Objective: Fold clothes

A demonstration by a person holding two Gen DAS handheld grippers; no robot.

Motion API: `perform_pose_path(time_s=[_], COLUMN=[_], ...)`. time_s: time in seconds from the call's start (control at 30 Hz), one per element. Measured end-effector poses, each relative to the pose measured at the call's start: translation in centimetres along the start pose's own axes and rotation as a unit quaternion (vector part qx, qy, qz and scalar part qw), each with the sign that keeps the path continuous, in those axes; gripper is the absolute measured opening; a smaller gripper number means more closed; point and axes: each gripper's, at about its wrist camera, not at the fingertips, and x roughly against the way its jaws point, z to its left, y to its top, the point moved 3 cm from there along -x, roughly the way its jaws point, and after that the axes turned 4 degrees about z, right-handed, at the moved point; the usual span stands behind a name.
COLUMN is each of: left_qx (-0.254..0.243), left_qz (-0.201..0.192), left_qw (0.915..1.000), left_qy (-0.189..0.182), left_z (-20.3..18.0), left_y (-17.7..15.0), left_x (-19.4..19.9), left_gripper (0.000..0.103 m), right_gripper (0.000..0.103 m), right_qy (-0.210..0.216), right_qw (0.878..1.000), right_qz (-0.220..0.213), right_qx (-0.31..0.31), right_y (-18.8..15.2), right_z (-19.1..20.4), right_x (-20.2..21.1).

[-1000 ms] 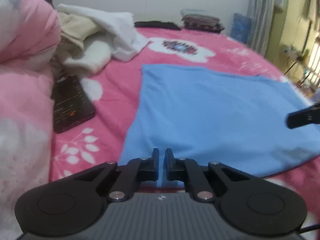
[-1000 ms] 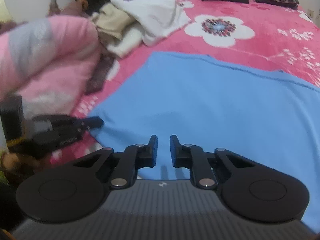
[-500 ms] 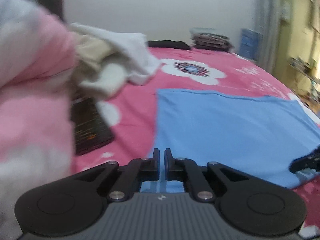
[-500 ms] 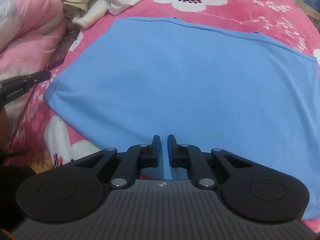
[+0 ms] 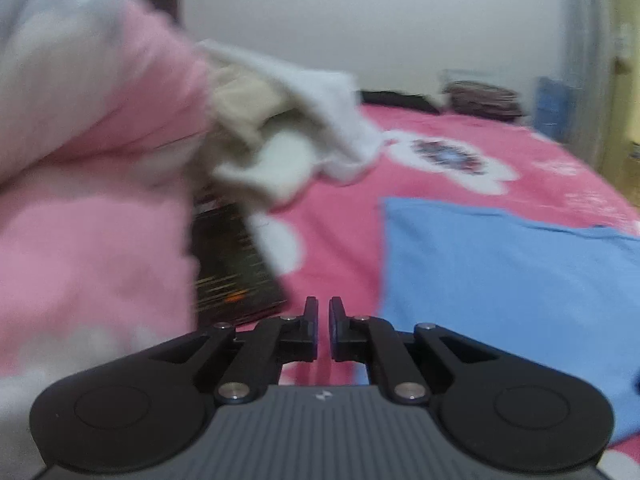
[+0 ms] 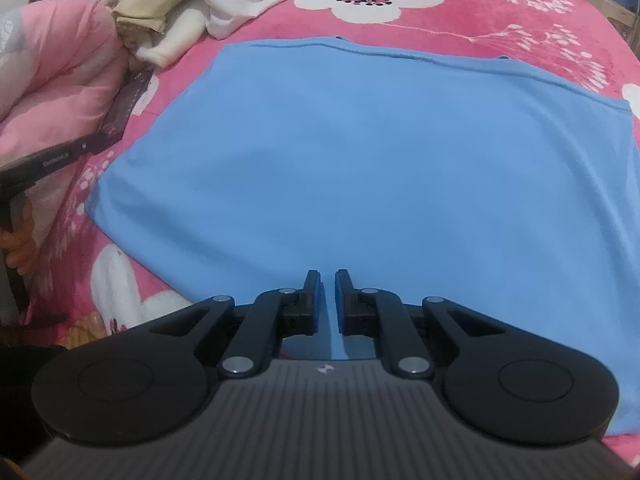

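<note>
Blue garment (image 6: 360, 168) spread flat on the pink floral bed (image 6: 500, 12), centre frame; fold not yet begun.
Right hand-held gripper (image 6: 327, 280) hovers closed and empty over the near hem; left hand-held gripper (image 5: 323, 307), likewise closed and empty, sits off the left edge. Next move, judged: open both and pinch corners. Only the left view shows the wall; only the right shows the whole cloth.
</note>
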Motion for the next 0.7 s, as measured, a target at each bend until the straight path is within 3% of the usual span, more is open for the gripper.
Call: perform_pose_path(time_s=[0.1,0.23,0.3,0.47,0.6,0.7], left_qx=[-0.035,-0.034,-0.026,-0.065,-0.108,-0.127], left_qz=[0.022,0.044,0.032,-0.005,0.022,0.044], left_qw=[0.9985,0.998,0.9982,0.9978,0.9919,0.9902], left_qy=[-0.036,0.029,0.043,-0.013,-0.064,-0.038], left_z=[-2.6,-2.3,-1.8,-3.2,-6.2,-6.9], left_y=[-0.2,-0.2,0.5,2.6,3.2,3.0], left_x=[-1.3,-3.5,-3.0,-1.1,-3.5,-6.3], left_gripper=[0.007,0.003,0.006,0.007,0.008,0.008], right_gripper=[0.007,0.007,0.007,0.007,0.007,0.007], right_qy=[0.002,-0.003,-0.005,-0.006,0.005,0.015], right_qw=[1.0,1.0,1.0,1.0,0.999,0.999], right_qz=[0.0,-0.005,-0.01,-0.021,-0.023,-0.02], right_qx=[0.004,0.001,-0.003,0.007,0.028,0.03], right_y=[0.0,-0.1,0.0,0.9,2.1,2.8], right_z=[0.3,0.0,-0.2,-0.3,0.2,0.2], right_x=[0.0,0.5,0.7,0.8,0.0,-1.0])
